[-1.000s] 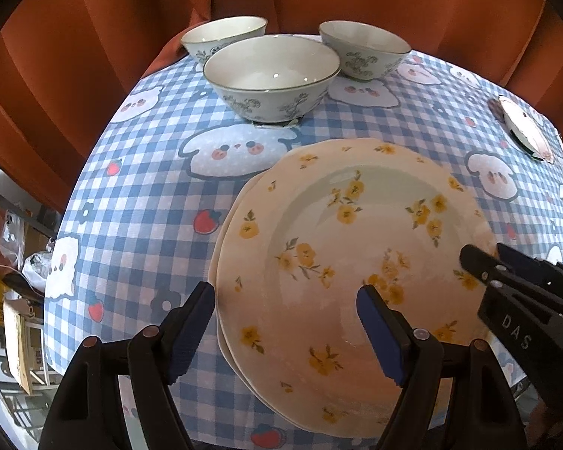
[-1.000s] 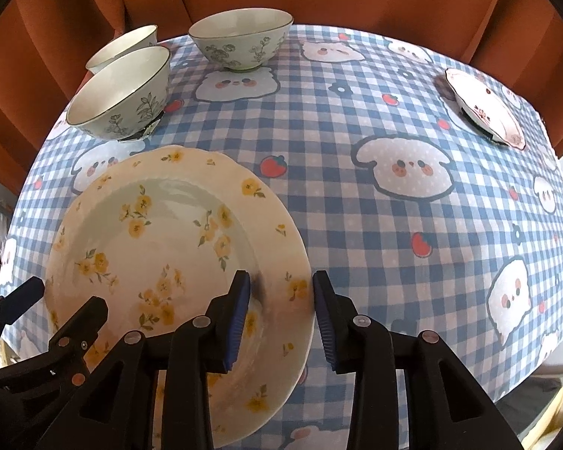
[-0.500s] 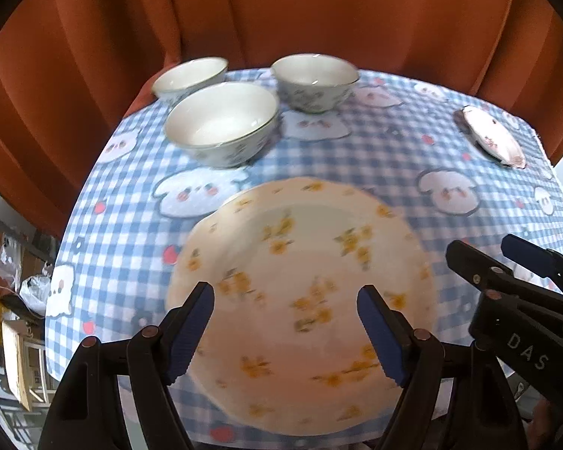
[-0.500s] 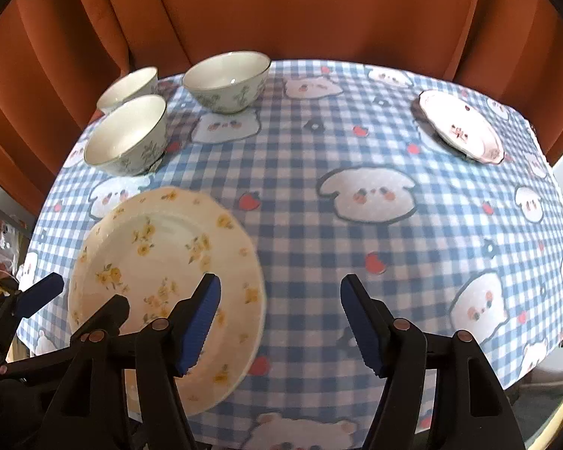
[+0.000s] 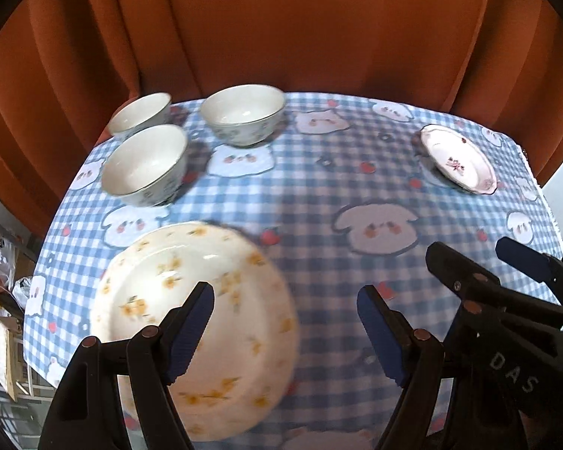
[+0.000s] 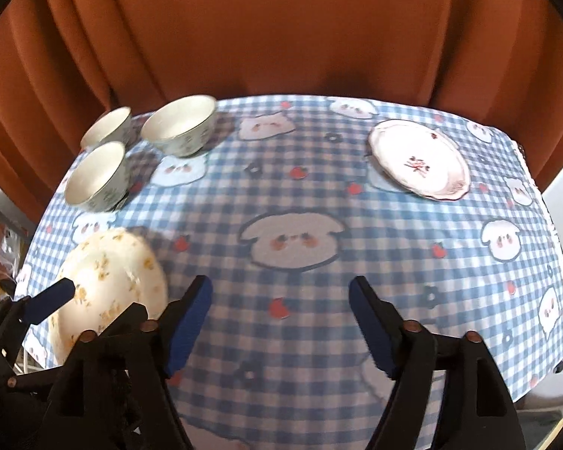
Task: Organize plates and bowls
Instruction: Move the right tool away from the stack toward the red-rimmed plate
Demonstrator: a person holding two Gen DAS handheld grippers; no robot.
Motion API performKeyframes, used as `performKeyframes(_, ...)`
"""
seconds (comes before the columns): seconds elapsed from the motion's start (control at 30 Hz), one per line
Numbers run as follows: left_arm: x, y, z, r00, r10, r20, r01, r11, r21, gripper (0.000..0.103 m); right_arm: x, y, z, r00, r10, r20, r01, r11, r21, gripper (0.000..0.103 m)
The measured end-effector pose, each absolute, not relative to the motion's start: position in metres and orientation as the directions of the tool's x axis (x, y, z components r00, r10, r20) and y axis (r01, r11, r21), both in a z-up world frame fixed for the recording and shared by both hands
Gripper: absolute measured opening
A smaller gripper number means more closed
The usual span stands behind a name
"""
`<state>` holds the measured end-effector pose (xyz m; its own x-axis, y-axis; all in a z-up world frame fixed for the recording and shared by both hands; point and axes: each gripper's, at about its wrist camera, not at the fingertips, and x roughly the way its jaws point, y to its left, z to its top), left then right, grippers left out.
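We find the left gripper (image 5: 285, 332) above the desk (image 5: 319, 202) with its fingers (image 5: 189, 332) spread wide and nothing between them; the blue pads touch no dish. The right gripper (image 6: 279, 322) is likewise wide apart, its jaws having just been opening, and only checked cloth shows in the gap. We hold nothing in either.

The yellow-flowered plate (image 5: 206, 300) lies flat on the near left part of the desk. In the left wrist view its near rim is covered by the left finger and smeared by motion blur, so we cannot tell whether one plate or a stack lies there. In the right wrist view the same plate (image 6: 112, 262) is partly hidden behind the left gripper's arm and cut by blur.

Three white bowls with dark floral sides stand upright at the far left corner, close together: the nearest bowl (image 5: 144, 165), the corner bowl (image 5: 140, 114) and the centre bowl (image 5: 244, 112). Whether their sides touch is unclear.

A pink-patterned plate (image 6: 418, 159) sits alone at the far right, well apart from the rest. An orange curtain (image 6: 281, 30) closes off the background.
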<state>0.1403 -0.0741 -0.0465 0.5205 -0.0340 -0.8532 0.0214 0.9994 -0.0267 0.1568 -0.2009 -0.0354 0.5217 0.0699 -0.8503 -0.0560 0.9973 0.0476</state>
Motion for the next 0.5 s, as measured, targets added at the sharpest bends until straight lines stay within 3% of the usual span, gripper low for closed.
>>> performKeyframes(0.2, 0.157, -0.121, -0.047, 0.529, -0.064, -0.846, 0.042, 0.998, -0.049, 0.080, 0.167, -0.249, -0.035, 0.524, 0.074, -0.848, -0.030, 0.997, 0.069, 0.083)
performKeyframes(0.33, 0.172, -0.154, -0.048, 0.532, -0.107, -0.840, 0.071, 0.994, -0.081, 0.081, 0.176, -0.287, -0.033, 0.550, 0.072, -0.832, -0.017, 0.997, 0.075, 0.097)
performKeyframes(0.5, 0.190, -0.191, -0.048, 0.530, -0.089, -0.843, 0.051, 0.996, -0.073, 0.082, 0.193, -0.326, -0.035, 0.552, 0.065, -0.831, -0.005, 0.997, 0.075, 0.098)
